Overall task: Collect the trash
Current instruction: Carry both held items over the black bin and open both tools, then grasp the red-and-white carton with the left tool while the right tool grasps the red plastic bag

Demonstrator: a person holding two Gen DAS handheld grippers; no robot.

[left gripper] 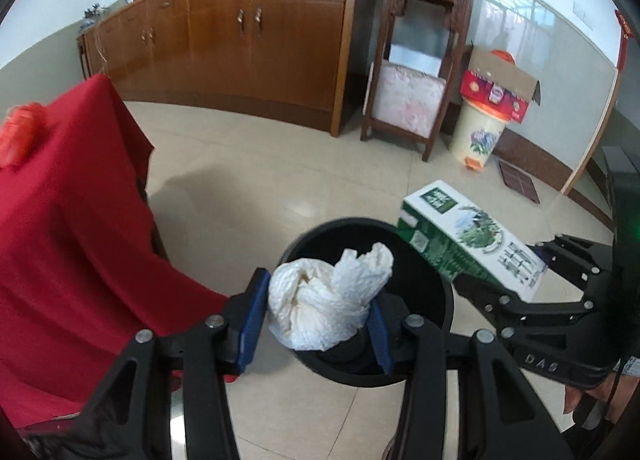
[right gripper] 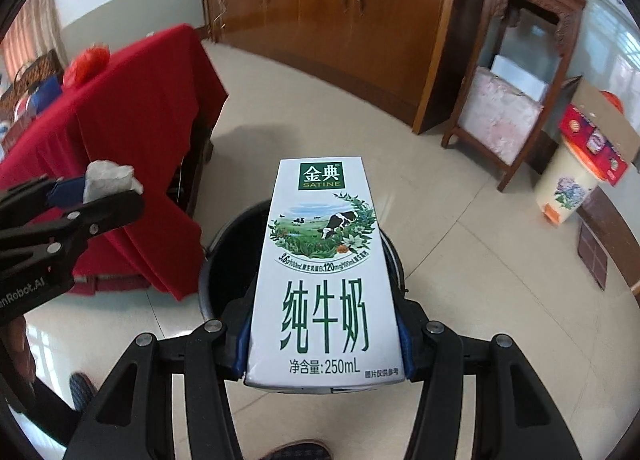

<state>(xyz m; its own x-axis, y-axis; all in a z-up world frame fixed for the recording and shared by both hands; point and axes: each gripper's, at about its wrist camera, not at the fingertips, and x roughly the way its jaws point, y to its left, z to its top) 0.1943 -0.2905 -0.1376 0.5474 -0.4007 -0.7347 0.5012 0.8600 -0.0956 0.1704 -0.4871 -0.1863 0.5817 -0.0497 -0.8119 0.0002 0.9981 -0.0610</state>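
My left gripper (left gripper: 316,312) is shut on a crumpled white paper towel (left gripper: 324,300) and holds it above the open mouth of a black trash bin (left gripper: 436,280) on the floor. My right gripper (right gripper: 324,320) is shut on a white and green milk carton (right gripper: 324,272), held flat over the same bin (right gripper: 224,244). The carton also shows in the left wrist view (left gripper: 472,236), right of the bin. The left gripper with the towel (right gripper: 108,177) appears at the left of the right wrist view.
A table under a red cloth (left gripper: 60,227) stands left of the bin, with a red bag (left gripper: 20,131) on top. A wooden cabinet (left gripper: 248,31), a wooden stand (left gripper: 420,59) and a cream pedal bin with a cardboard box (left gripper: 480,127) line the far wall.
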